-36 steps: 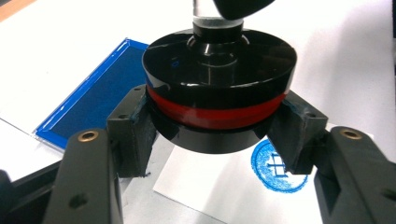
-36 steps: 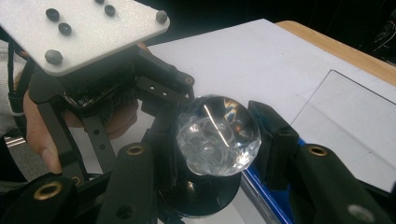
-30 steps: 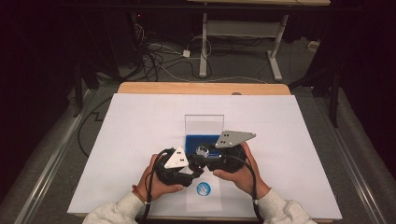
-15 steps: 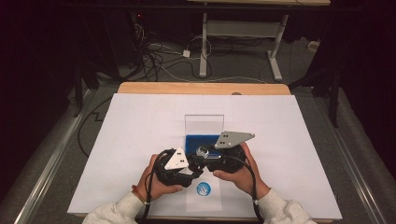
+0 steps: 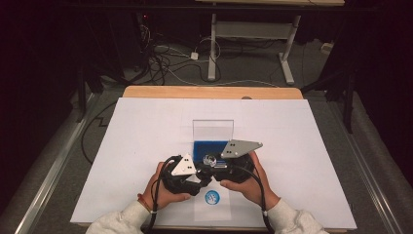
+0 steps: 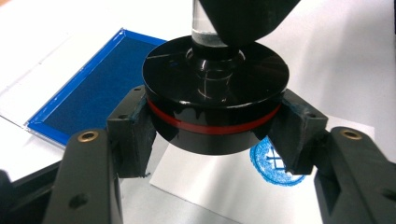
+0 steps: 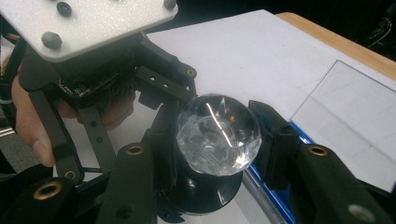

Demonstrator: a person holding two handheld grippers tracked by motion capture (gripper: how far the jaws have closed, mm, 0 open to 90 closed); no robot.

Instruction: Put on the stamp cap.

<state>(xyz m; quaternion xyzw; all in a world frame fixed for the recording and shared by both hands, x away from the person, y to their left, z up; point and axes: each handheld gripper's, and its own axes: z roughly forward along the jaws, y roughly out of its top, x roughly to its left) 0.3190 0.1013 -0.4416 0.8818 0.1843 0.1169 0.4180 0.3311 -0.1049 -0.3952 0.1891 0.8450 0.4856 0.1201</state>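
Evidently nothing had shifted over the last second: in the high view both hands sat exactly as they had a second earlier, just in front of the blue ink pad in its clear hinged case (image 5: 213, 146) on the white sheet-covered table (image 5: 302, 146). That stillness suggested the stamp was being held steady between inking and pressing, with one round blue stamped mark (image 5: 212, 197) already on the paper slip nearer the person than the pad. The left gripper (image 5: 197, 176) and right gripper (image 5: 214, 165) met at the round black stamp with a red band and clear faceted knob (image 5: 210, 160), raised just off the sheet.

In the left gripper view, the left gripper's pads (image 6: 135, 135) were clenched on the stamp's black base (image 6: 215, 93), the pad's case to its left.

In the right gripper view, the right gripper (image 7: 217, 140) clasped the knob (image 7: 217, 135), angled down beside the pad's edge.
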